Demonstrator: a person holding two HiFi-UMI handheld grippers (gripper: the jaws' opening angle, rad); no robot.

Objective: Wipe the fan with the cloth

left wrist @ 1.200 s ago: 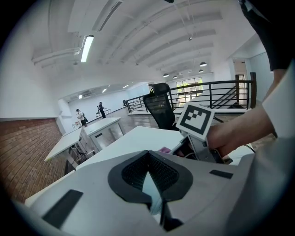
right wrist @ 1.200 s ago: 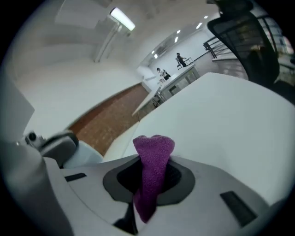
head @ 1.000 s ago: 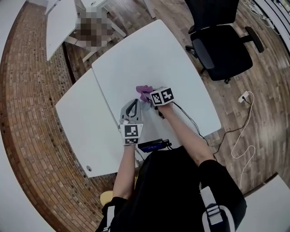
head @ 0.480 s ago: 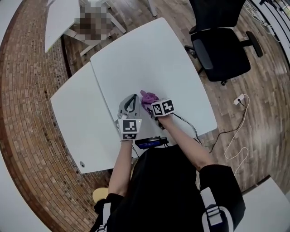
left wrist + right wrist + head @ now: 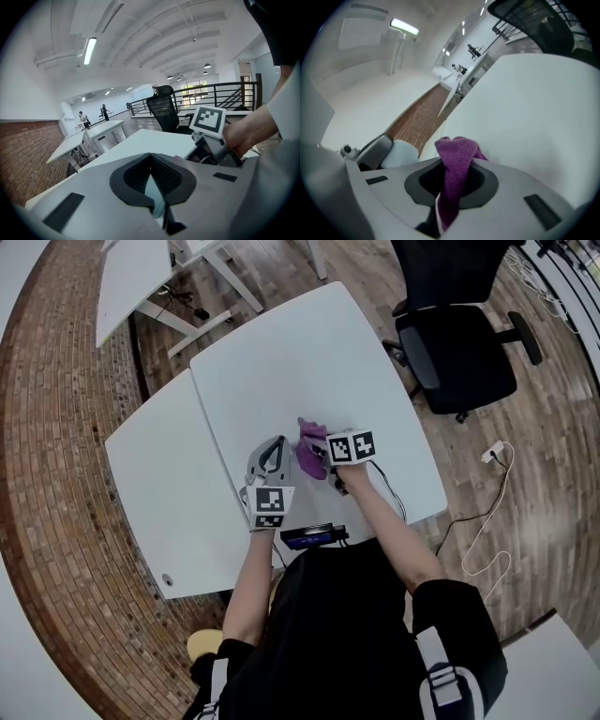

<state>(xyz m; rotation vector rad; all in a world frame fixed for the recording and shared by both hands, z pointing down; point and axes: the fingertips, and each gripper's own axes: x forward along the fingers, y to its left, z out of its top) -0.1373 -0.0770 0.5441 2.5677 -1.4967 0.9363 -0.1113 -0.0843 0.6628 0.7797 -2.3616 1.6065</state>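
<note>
Rightward went my right gripper (image 5: pixel 324 459), jaws pinching the cloth (image 5: pixel 454 164); left gripper (image 5: pixel 269 457) jaws shut on the fan (image 5: pixel 153 190); dangling cloth may snag

Over the table (image 5: pixel 309 352), the cloth (image 5: pixel 311 450) sits between left claw (image 5: pixel 151 161) and right claw (image 5: pixel 452 168).

The cloth (image 5: pixel 455 150) is purple. The left gripper (image 5: pixel 151 174) and right gripper (image 5: pixel 457 180) are grey with black pads, and their cubes (image 5: pixel 270 509) carry black-and-white square markers. The fan (image 5: pixel 399 153) looks pale blue, though little of it shows. The table (image 5: pixel 309 352) is white and the chair (image 5: pixel 459 334) is black. The floor (image 5: pixel 553 427) is brown wood planks, with reddish brick pattern at left.
</note>
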